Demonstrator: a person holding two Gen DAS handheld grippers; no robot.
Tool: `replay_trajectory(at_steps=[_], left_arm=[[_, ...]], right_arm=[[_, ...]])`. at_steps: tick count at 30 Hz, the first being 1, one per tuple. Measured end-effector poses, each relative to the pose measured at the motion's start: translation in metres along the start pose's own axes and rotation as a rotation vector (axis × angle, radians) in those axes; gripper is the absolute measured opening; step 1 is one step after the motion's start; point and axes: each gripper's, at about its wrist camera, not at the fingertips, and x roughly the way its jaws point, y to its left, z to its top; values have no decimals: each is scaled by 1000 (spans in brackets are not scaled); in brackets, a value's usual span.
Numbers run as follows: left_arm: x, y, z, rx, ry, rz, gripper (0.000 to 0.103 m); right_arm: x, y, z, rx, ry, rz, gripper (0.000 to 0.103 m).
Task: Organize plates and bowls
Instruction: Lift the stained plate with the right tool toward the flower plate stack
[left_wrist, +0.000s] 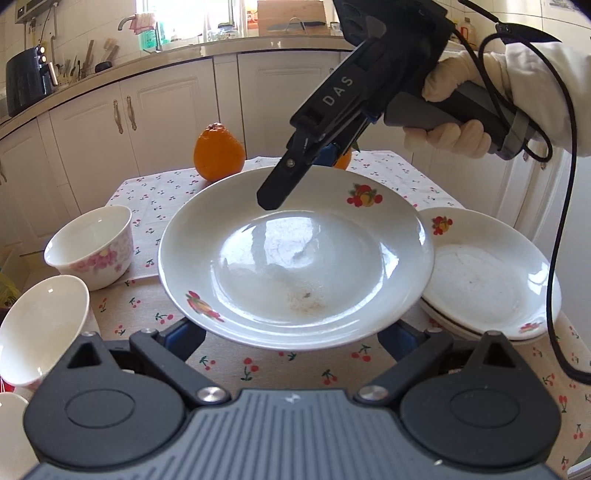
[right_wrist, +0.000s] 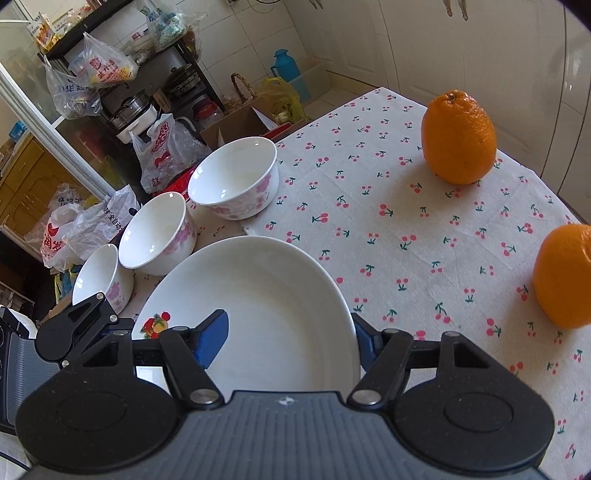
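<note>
A white plate with fruit decals (left_wrist: 295, 258) hangs above the cherry-print table. My right gripper (left_wrist: 295, 177) grips its far rim, one finger (left_wrist: 275, 188) over the inside, and appears shut on it; in the right wrist view the plate (right_wrist: 266, 325) sits between my blue pads (right_wrist: 212, 341). My left gripper (left_wrist: 291, 338) is open, its blue pads (left_wrist: 181, 338) under the plate's near rim, and I cannot tell if they touch it. A stack of similar plates (left_wrist: 491, 280) lies to the right. Three floral bowls (right_wrist: 236, 177) (right_wrist: 157, 232) (right_wrist: 101, 277) stand in a row at the left.
Two oranges (right_wrist: 458, 138) (right_wrist: 563, 275) sit on the tablecloth (right_wrist: 388, 221) toward the far side. White kitchen cabinets (left_wrist: 147, 110) stand beyond the table. Bags and shelves (right_wrist: 110, 110) crowd the floor past the bowls' side edge.
</note>
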Motion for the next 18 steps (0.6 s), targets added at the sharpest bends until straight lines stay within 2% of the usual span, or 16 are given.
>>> replay_trajectory(at_steps=[18], left_arm=[[-24, -51, 3, 89, -9, -153, 98]], right_arm=[[-66, 9, -83, 111, -59, -109, 75]])
